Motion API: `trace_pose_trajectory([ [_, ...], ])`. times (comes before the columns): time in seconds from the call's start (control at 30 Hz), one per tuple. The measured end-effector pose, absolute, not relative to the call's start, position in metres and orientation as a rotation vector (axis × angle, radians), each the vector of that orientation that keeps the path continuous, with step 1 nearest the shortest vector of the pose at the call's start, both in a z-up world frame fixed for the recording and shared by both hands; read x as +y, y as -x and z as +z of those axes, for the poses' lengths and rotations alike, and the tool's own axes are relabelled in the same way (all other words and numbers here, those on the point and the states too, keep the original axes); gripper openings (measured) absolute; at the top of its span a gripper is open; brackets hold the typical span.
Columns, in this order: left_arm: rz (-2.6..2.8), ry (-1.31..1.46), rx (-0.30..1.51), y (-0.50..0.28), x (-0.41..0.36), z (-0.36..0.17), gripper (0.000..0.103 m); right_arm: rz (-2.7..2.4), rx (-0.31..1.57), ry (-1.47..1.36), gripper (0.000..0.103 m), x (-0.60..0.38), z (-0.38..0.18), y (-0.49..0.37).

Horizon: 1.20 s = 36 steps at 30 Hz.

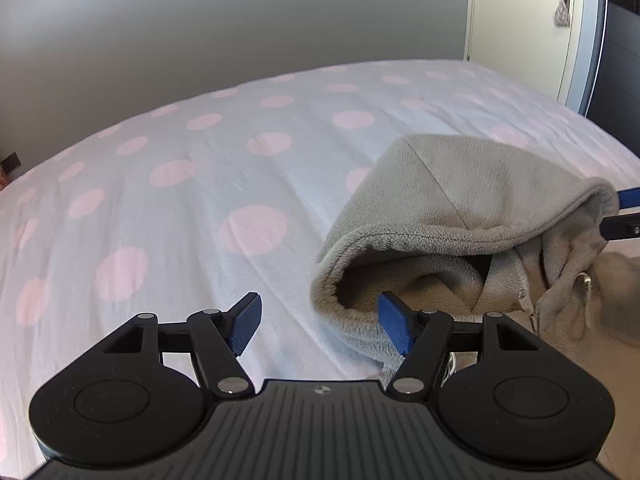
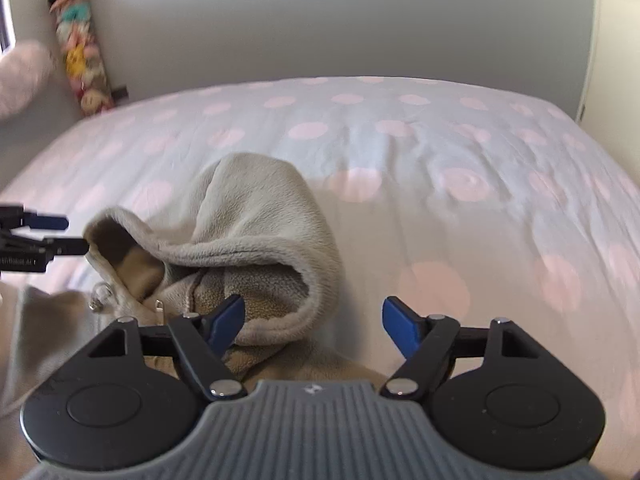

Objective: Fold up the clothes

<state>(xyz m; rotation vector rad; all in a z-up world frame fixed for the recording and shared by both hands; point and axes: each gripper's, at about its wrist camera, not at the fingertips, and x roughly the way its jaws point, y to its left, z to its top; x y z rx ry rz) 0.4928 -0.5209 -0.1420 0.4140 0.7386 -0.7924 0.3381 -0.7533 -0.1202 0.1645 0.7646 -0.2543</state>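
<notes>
A grey fleece hooded garment [image 1: 460,208] lies on a bed [image 1: 180,184] covered in a pale sheet with pink dots, and its hood stands puffed up with the opening facing the cameras.

The left gripper [image 1: 320,326] sits at the hood's left side, angled downward toward the bed. Its 2 blue fingers [image 1: 246,326] stand wide apart; the right one rests just inside the hood's opening against the fleece rim, the left one is over bare sheet, and nothing is pinched between them.

The right gripper [image 2: 312,328] sits at the hood's right side, also pitched downward. Its fingers [image 2: 398,328] are likewise spread wide, the left one at the hood's rim, the right one clear of the hood over the sheet, gripping nothing.

A metal zipper pull [image 2: 100,296] shows below the hood, toward the garment's body, which spreads out beneath both grippers. Beyond the hood, a grey wall [image 2: 320,20] rises behind the bed.
</notes>
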Motion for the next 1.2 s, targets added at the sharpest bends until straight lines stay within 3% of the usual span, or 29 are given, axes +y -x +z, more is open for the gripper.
trace_pose_trajectory([
  [0.17, -0.753, -0.429, 0.743, -0.503, -0.541, -0.158, 0.06, -0.271, 0.802, -0.145, 0.077, -0.761, -0.132, -0.374],
  [0.2, -0.744, -0.431, 0.761, -0.505, -0.543, -0.161, 0.041, -0.272, 0.809, -0.143, 0.071, -0.763, -0.134, -0.378],
  [0.23, -0.734, -0.433, 0.779, -0.508, -0.545, -0.163, 0.026, -0.267, 0.82, -0.134, 0.049, -0.762, -0.137, -0.38],
  [0.27, -0.724, -0.431, 0.783, -0.51, -0.546, -0.163, 0.01, -0.261, 0.832, -0.125, 0.038, -0.76, -0.14, -0.382],
  [0.3, -0.711, -0.424, 0.772, -0.51, -0.545, -0.161, 0.01, -0.263, 0.836, -0.104, 0.031, -0.759, -0.141, -0.382],
  [0.33, -0.712, -0.412, 0.744, -0.508, -0.542, -0.156, 0.009, -0.284, 0.82, -0.049, 0.017, -0.755, -0.138, -0.379],
  [0.4, -0.743, -0.374, 0.63, -0.497, -0.53, -0.136, 0.009, -0.327, 0.781, 0.048, 0.014, -0.748, -0.131, -0.371],
  [0.6, -0.843, -0.435, 0.363, -0.434, -0.494, -0.094, 0.009, -0.429, 0.589, 0.093, 0.014, -0.743, -0.096, -0.314],
  [0.77, -0.861, -0.615, 0.437, -0.419, -0.496, -0.136, 0.009, -0.419, 0.709, 0.14, 0.015, -0.735, -0.125, -0.298],
  [0.93, -0.855, -0.686, 0.624, -0.431, -0.511, -0.189, 0.009, -0.387, 0.87, 0.163, 0.015, -0.734, -0.177, -0.305],
  [1.03, -0.861, -0.688, 0.64, -0.433, -0.51, -0.189, 0.011, -0.371, 0.885, 0.132, 0.015, -0.738, -0.182, -0.305],
  [1.1, -0.876, -0.691, 0.654, -0.434, -0.504, -0.176, 0.023, -0.347, 0.896, 0.096, 0.022, -0.744, -0.172, -0.303],
  [1.13, -0.884, -0.691, 0.655, -0.435, -0.5, -0.168, 0.028, -0.342, 0.899, 0.08, 0.036, -0.748, -0.164, -0.299],
  [1.2, -0.909, -0.667, 0.636, -0.433, -0.486, -0.151, 0.054, -0.337, 0.887, 0.051, 0.051, -0.755, -0.145, -0.287],
])
